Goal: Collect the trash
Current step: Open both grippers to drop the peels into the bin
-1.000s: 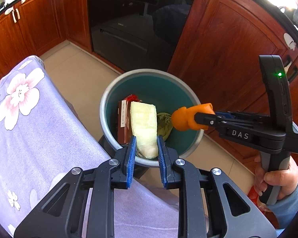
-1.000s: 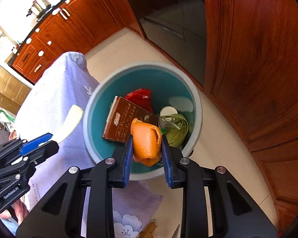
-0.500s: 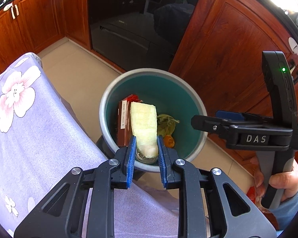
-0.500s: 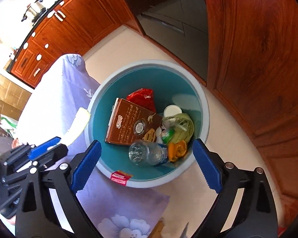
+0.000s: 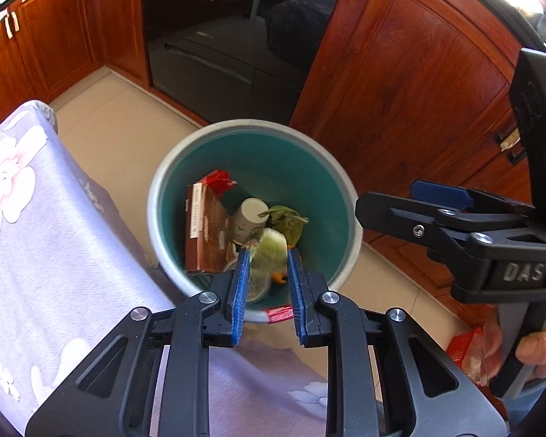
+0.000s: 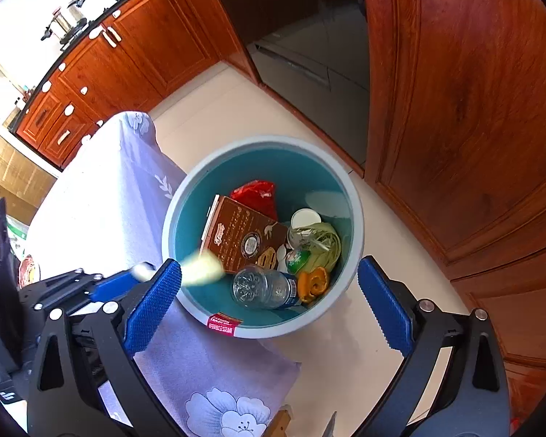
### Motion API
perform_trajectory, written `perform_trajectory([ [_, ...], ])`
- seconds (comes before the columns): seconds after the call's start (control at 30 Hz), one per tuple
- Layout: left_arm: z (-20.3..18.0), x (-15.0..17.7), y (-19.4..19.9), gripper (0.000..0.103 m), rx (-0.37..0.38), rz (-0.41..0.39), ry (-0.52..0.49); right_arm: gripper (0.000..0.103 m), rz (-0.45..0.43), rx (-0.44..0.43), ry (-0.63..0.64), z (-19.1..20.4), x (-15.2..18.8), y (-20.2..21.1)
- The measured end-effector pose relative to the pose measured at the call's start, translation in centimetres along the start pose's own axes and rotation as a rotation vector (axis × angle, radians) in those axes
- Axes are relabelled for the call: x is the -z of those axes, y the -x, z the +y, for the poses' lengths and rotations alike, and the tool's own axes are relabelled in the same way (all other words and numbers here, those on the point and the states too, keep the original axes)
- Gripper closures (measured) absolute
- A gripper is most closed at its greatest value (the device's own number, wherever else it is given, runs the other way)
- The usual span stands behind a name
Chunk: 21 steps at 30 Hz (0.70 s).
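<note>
A grey bin with a teal inside stands on the floor beside the table. It holds a brown box, a clear bottle, a paper cup, green leaves and an orange peel. My right gripper hangs above the rim, its jaws opening wide with nothing between them. My left gripper keeps a narrow gap. A pale rind shows blurred at its tips, over the bin. Whether the pads still press it is unclear.
A purple floral cloth covers the table at the left, its corner touching the bin. Dark wooden cabinets and a black oven door stand behind. A red packet lies near the person's hand.
My right gripper opened wide and the orange peel fell from it into the bin. The pale rind, upright between the left pads before, now appears tipped and blurred over the bin.
</note>
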<state>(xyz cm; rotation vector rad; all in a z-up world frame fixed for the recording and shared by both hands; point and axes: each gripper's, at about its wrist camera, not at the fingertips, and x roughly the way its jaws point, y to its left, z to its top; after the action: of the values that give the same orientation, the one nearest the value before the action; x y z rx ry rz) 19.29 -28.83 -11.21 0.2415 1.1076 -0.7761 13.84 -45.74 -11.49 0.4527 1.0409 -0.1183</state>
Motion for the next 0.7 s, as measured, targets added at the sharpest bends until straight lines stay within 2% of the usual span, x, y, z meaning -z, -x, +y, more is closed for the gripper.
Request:
perform_trajectory([
  [0.47,-1.6,-1.0,-1.2,0.080,0.005,0.015,-0.027,0.009,-0.007,0.022,-0.008,-0.4,-0.4,0.7],
  [0.53,-1.4,-1.2,-1.1,0.065,0.011,0.018,-0.029,0.009,-0.009,0.023,-0.013,-0.5,-0.4,0.8],
  [0.57,-1.5,-1.1,-0.9,0.045,0.001,0.012,-0.031,0.009,-0.010,0.025,-0.014,-0.6,-0.4,0.7],
  [0.6,-1.6,-1.1,-0.7,0.036,-0.016,-0.003,-0.033,0.009,-0.009,0.026,-0.015,-0.6,-0.3,0.8],
  [0.67,-1.6,-1.0,-0.2,0.032,-0.033,-0.026,-0.039,0.009,-0.006,0.029,-0.017,-0.7,-0.3,0.8],
  [0.7,-1.5,-1.0,-0.1,0.026,-0.036,-0.025,-0.035,0.009,-0.006,0.029,-0.019,-0.7,-0.4,0.8],
])
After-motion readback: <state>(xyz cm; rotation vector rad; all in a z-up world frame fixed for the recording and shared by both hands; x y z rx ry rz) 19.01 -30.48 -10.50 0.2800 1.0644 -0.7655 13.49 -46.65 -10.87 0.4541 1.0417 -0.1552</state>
